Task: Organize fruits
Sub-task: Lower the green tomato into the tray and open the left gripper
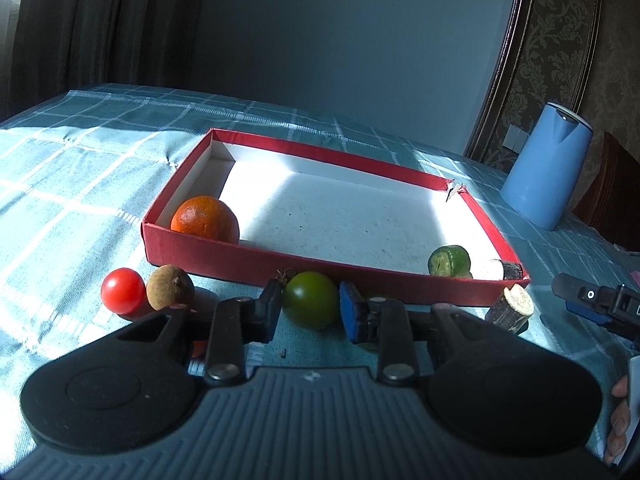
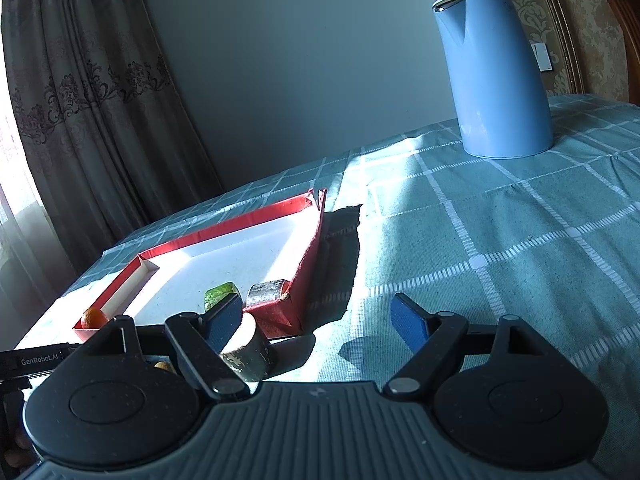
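A shallow red box (image 1: 248, 260) with a white floor lies on the checked cloth. It holds an orange (image 1: 205, 219), a green fruit piece (image 1: 449, 261) and a dark-skinned stick piece (image 1: 505, 269). In front of it lie a red tomato (image 1: 123, 290), a brown longan (image 1: 169, 287), a green tomato (image 1: 312, 299) and another stick piece (image 1: 514, 312). My left gripper (image 1: 308, 312) is open with its fingers on either side of the green tomato. My right gripper (image 2: 316, 320) is open and empty, with the stick piece (image 2: 248, 346) beside its left finger, in front of the box (image 2: 308, 264).
A blue kettle (image 1: 546, 168) stands on the cloth to the right of the box; it also shows in the right wrist view (image 2: 496, 76). A wall and curtains are behind the table. The right gripper's tip shows in the left wrist view (image 1: 592, 304).
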`<state>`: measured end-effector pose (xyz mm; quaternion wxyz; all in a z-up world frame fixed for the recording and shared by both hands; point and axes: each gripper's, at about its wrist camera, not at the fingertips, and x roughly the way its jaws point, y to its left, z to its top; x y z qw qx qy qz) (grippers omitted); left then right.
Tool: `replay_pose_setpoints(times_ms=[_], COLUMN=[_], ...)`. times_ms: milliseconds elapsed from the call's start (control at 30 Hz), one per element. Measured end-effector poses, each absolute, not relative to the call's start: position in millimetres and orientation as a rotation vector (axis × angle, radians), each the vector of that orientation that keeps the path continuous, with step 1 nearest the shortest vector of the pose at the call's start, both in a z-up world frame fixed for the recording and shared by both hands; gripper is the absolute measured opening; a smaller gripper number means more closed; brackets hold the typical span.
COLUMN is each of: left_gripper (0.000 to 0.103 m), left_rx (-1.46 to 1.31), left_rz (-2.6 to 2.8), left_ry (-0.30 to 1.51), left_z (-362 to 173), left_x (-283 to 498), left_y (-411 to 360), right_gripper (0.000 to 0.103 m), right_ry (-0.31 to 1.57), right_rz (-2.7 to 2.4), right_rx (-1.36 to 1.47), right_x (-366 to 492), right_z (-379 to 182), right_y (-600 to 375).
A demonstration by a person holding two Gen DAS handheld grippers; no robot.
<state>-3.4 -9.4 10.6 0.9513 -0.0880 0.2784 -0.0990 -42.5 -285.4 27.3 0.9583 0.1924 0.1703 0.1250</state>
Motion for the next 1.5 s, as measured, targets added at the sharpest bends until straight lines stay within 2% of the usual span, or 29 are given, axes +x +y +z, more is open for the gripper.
replay_pose_setpoints(times_ms=[267,533,633,1200,1233,1267,1333,1500], left_gripper=[0.028,0.028,0.028,0.029,0.034,0.048,0.057,0.057], left_rx=[-0.097,0.007,0.033,0.091,0.089,0.088,0.096,0.07], left_rz=[-0.15,-0.068,-0.03,0.002,0.0,-0.003,0.001,-0.025], left_ry=[0.457,0.402,0.393,0.496,0.492,0.483,0.442,0.42], left_z=[28,48,49,25,26,27,31,38], left_x=[-17,0,11,52,50,48,39,21], left_y=[-13,-21,-23,-32,-31,-31,-31,-24], right_gripper=[0.081,0.082,0.087,0.087,0.087,0.087,0.087,0.087], right_ry=[0.342,0.443,0.439,0.451,0.452,0.451,0.451,0.451], right_rz=[0.336,0.284,0.288,0.308,0.308,0.308,0.309,0.31], right_rx=[0.394,0.26,0.265,0.357,0.358,0.358,0.361,0.366], right_x=[-47,-71,-73,-68,-68,-68,-68,-67], right_z=[29,25,23,19,19,19,19,18], right_y=[-281,-258,-258,-270,-270,-270,-270,-270])
